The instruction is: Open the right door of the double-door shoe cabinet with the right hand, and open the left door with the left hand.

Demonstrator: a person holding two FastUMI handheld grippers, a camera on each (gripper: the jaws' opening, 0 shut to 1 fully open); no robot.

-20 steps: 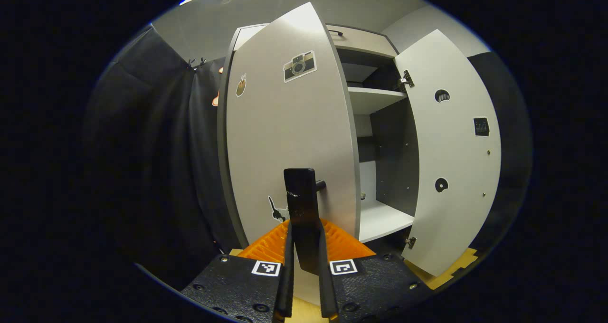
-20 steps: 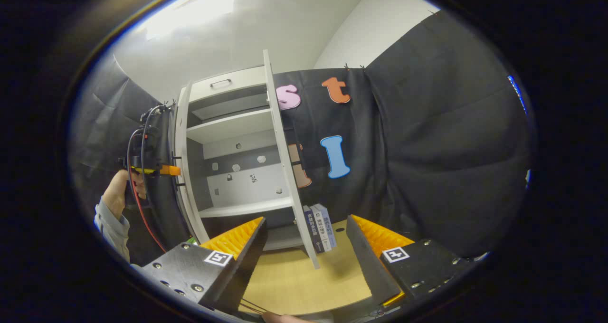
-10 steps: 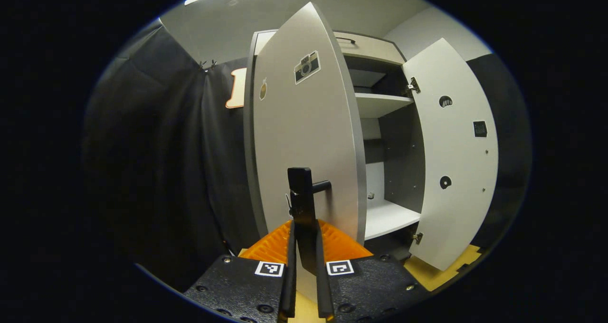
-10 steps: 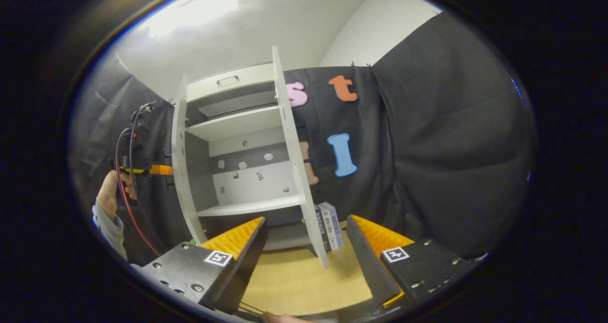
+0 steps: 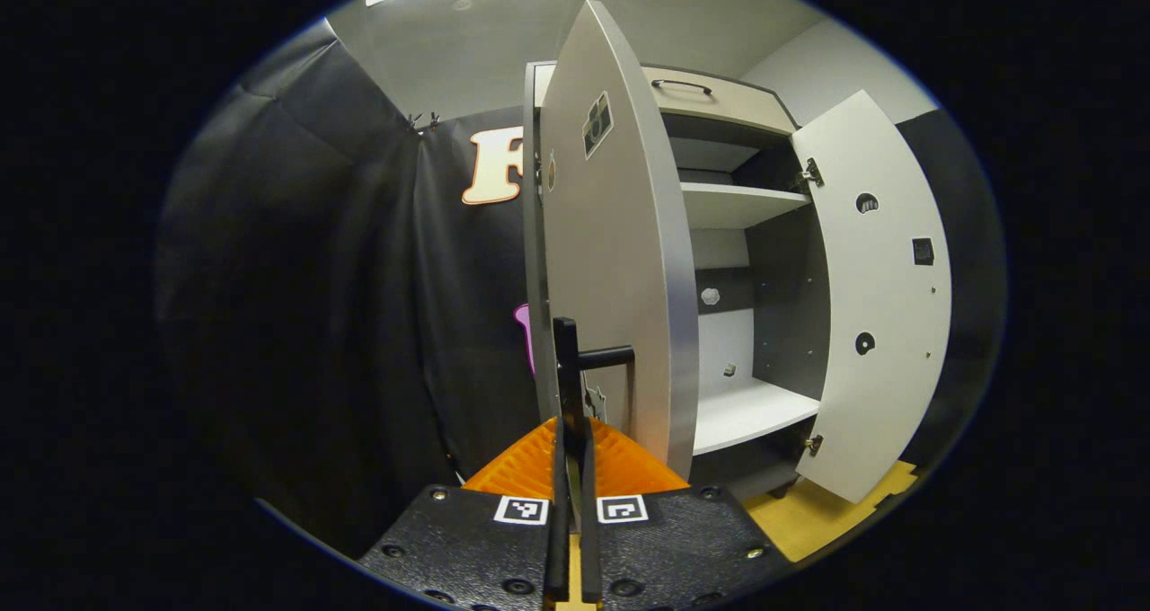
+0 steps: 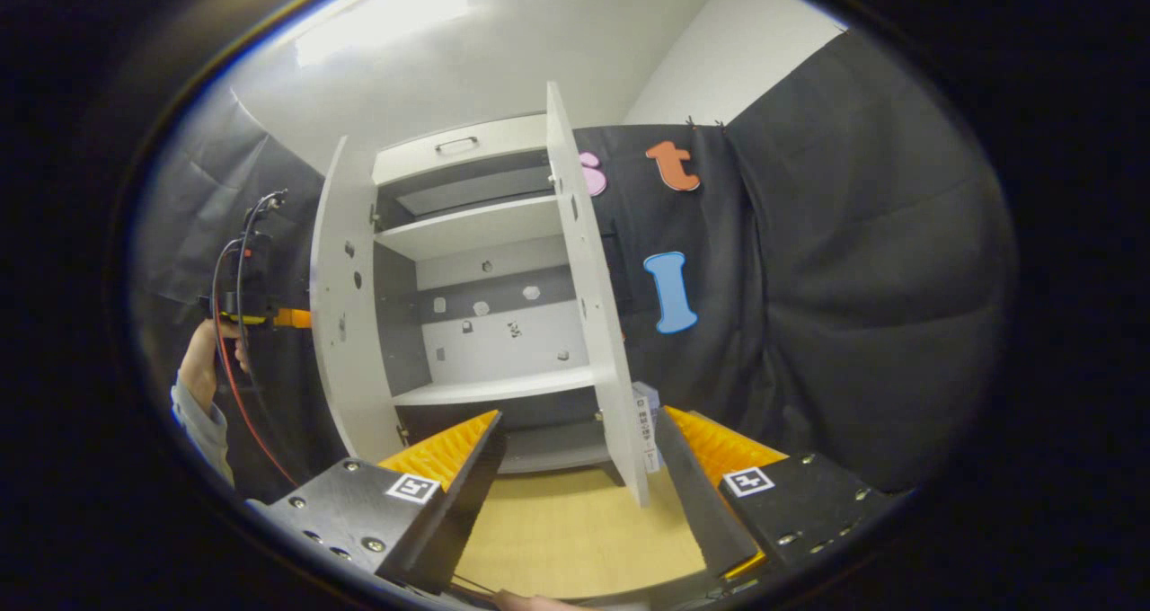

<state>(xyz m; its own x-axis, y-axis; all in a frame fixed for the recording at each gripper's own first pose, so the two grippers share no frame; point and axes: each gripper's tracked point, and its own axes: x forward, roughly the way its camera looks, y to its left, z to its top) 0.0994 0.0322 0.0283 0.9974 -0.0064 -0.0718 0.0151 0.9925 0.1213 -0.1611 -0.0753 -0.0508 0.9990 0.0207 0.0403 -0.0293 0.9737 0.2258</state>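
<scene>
At the back of the booth stands the shoe cabinet [image 6: 476, 234], its two shelves bare and its two doors both swung out toward the room. Its right door [image 6: 597, 305] is wide open and stands free, seen almost edge-on in the right gripper view; the same door shows its inner face at about 3 o'clock in the left gripper view. Its left door [image 5: 620, 261] is the one in hand now. I judge it to be near a right angle to the cabinet front, so the opening looks almost done.

From the left gripper [image 5: 571, 431], the door panel rises at 12 o'clock and leans a little toward 1 o'clock. The door handle [image 5: 568, 368] is a dark bar with its long axis upright, directly ahead of the jaws. The jaws are pressed together on this bar, one finger on each side, and nothing else lies between them. The next pull, I think, must follow the door's arc around the hinge edge at 11 o'clock, not go straight back.

Lower in the right gripper view, the right gripper [image 6: 579, 458] hangs with its jaws spread wide and empty, above the wooden floor [image 6: 575, 539]. The bottom corner of the right door lies between its fingers but touches neither. A hand [image 6: 205, 359] holds the left gripper at 9 o'clock there.
</scene>
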